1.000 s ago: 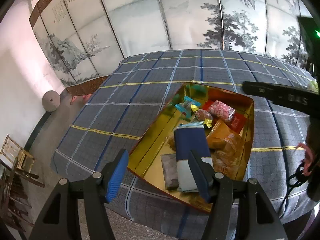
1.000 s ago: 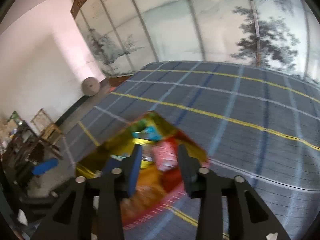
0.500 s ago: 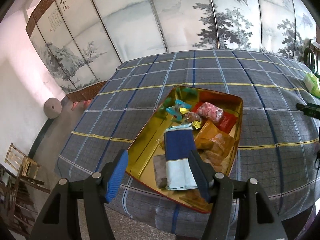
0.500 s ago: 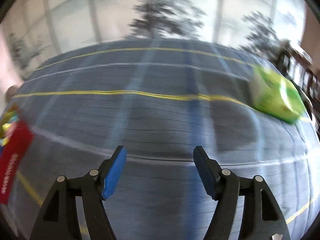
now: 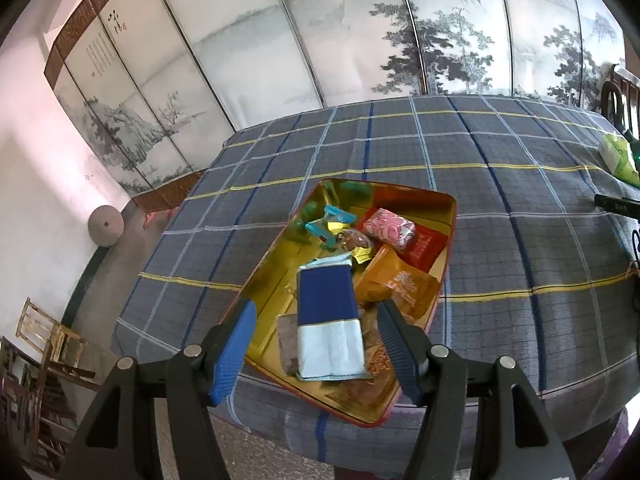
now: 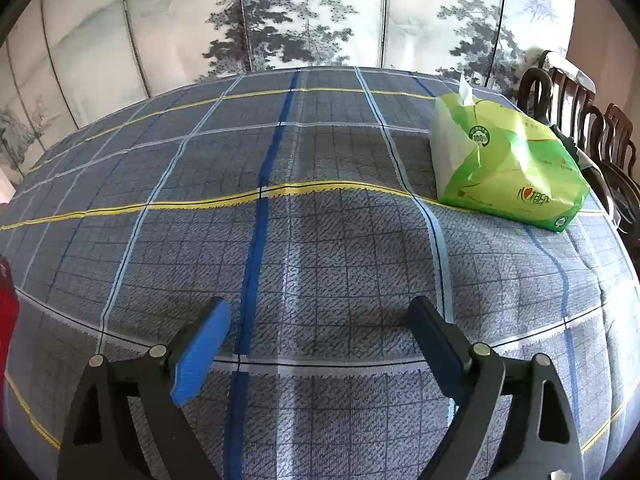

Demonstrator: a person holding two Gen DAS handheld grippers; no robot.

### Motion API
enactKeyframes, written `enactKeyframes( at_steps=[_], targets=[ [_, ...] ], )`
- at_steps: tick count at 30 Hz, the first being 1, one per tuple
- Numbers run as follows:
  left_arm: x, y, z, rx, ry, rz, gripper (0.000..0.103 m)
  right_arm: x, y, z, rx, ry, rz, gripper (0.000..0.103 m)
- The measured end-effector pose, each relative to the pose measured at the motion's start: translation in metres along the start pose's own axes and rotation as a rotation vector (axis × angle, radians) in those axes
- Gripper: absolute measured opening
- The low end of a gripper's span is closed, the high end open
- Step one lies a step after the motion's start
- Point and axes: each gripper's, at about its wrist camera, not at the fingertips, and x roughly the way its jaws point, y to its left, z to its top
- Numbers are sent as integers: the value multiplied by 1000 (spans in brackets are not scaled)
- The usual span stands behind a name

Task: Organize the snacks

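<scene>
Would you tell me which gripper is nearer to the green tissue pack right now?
Right. The right gripper hovers open over bare tablecloth, the green tissue pack just ahead to its right. The left gripper is over the snack tin, the pack far across the table.

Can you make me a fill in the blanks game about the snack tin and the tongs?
1. The snacks lie in a gold ____ on the checked tablecloth.
2. The long packet nearest the left tongs is white and ____.
3. Between the right tongs there is only ____.
4. The pack of tissues is coloured ____.

Missing words: tin; blue; tablecloth; green
</scene>
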Motion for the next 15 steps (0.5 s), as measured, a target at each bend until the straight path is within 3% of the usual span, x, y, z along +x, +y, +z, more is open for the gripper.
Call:
enactKeyframes(
  at_steps=[6, 11, 15],
  targets=[
    [-1, -4, -1, -6, 3, 7, 64, -31, 14, -1, 24, -84, 80, 90],
    [-4, 1, -2, -52, -17, -4, 64, -94, 73, -5, -36, -229, 210, 90],
    [-11, 10, -5, -100, -50, -42, 64, -149, 131, -27, -116, -338, 302, 90]
  ],
)
